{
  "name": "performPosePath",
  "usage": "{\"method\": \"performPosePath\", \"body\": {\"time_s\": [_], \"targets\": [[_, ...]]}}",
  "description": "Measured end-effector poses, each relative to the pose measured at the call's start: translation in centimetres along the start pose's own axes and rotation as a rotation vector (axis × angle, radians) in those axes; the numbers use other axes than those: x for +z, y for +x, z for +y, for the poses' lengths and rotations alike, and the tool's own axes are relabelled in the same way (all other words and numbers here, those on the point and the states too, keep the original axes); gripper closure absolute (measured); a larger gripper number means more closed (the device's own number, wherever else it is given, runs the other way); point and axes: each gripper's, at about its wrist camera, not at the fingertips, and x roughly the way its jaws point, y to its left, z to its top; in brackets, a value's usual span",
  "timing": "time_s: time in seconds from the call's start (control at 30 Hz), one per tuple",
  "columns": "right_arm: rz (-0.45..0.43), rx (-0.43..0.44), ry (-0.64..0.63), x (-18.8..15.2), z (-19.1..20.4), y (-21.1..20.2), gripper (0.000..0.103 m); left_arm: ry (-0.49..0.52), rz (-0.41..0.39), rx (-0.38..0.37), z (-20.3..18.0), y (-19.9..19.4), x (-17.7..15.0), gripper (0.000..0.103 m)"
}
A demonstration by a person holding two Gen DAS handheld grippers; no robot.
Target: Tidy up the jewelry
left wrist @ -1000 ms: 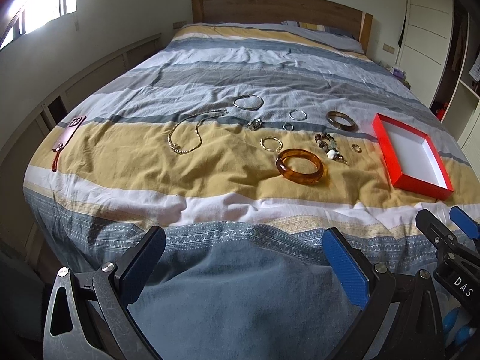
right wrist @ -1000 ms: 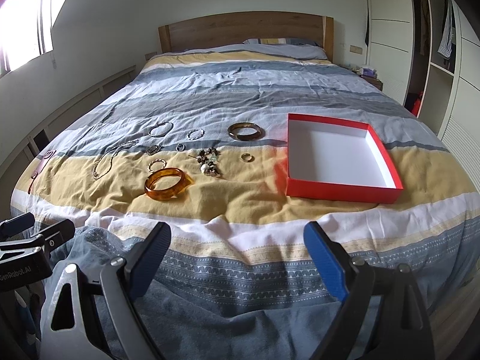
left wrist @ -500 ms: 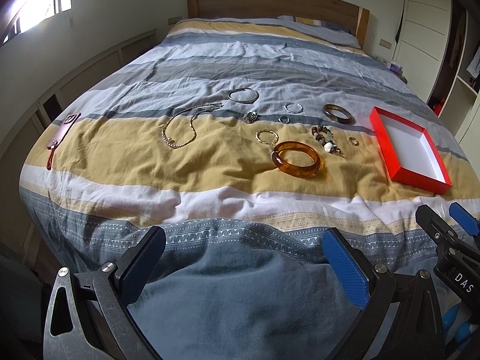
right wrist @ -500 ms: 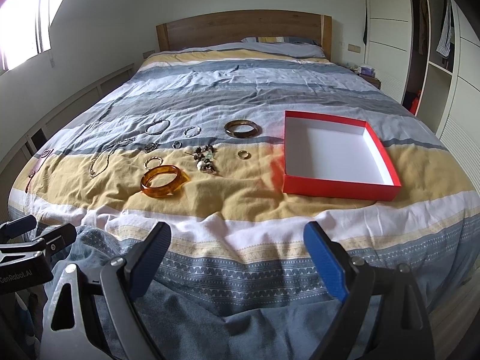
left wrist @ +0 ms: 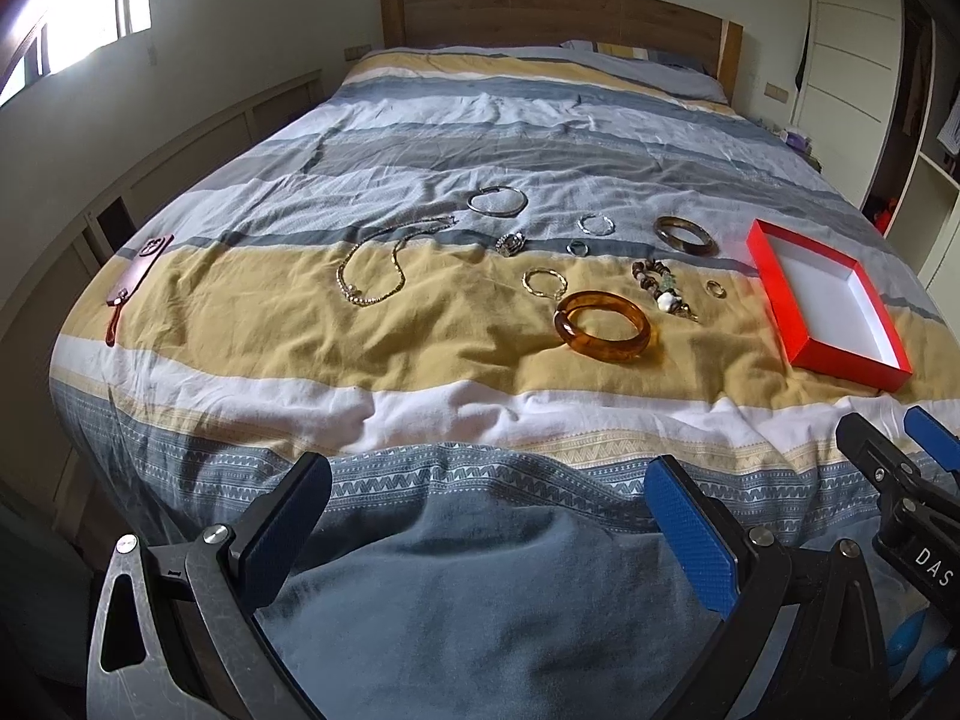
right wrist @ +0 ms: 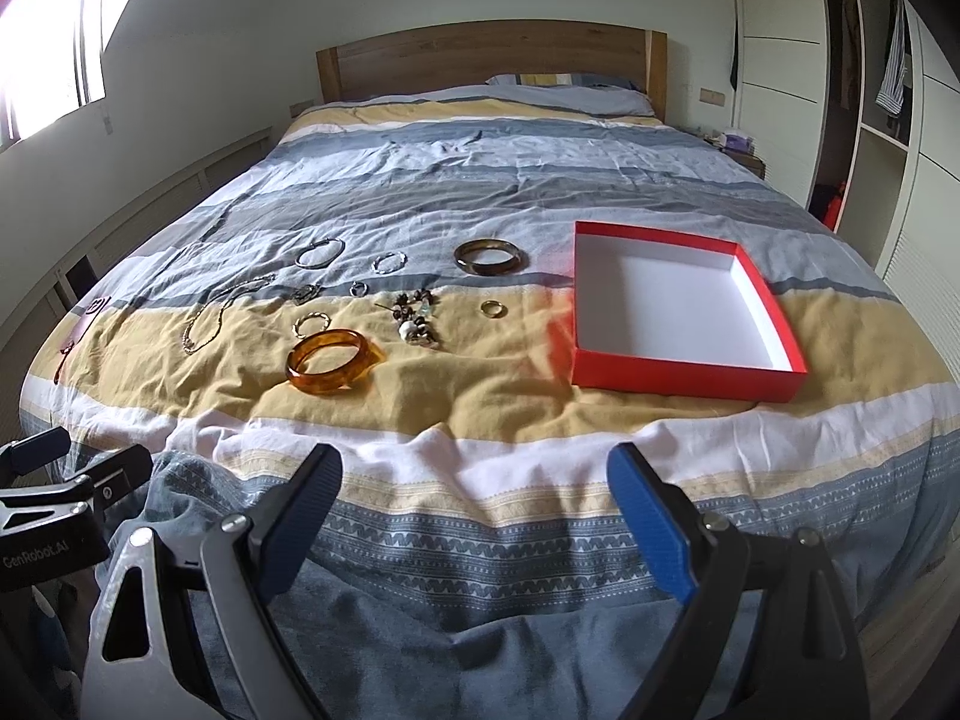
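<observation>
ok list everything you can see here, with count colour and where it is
red box: 1, red outside, white inside, empty, right side of the bed
amber bangle: 1, translucent orange, nearest piece, on the yellow stripe
dark bangle: 1, brown, left of the box's far corner
beaded bracelet: 1, brown and white beads, between amber bangle and box
small ring: 1, gold, right of the beads
chain necklace: 1, pale metal, left of the group
thin hoops and rings: about five, silver or gold, behind the amber bangle
red strap item: 1, bed's left edge
bed: 1, striped blue, yellow, white cover
left gripper: open, empty
right gripper: open, empty
</observation>
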Motion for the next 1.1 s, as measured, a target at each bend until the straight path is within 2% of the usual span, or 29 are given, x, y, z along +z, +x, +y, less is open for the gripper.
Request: {"method": "performPosePath", "body": {"time_s": [0.77,1.1], "targets": [[0.001,0.019,-0.014,0.01,0.33,-0.58,0.013,0.013,-0.057,0.064,-0.19,-1.03,0.14,0.001],[0.04,0.064,-0.006,-0.13,0.51,0.1,0.013,0.036,-0.019,0.031,-0.36,-0.44,0.1,0.001]]}}
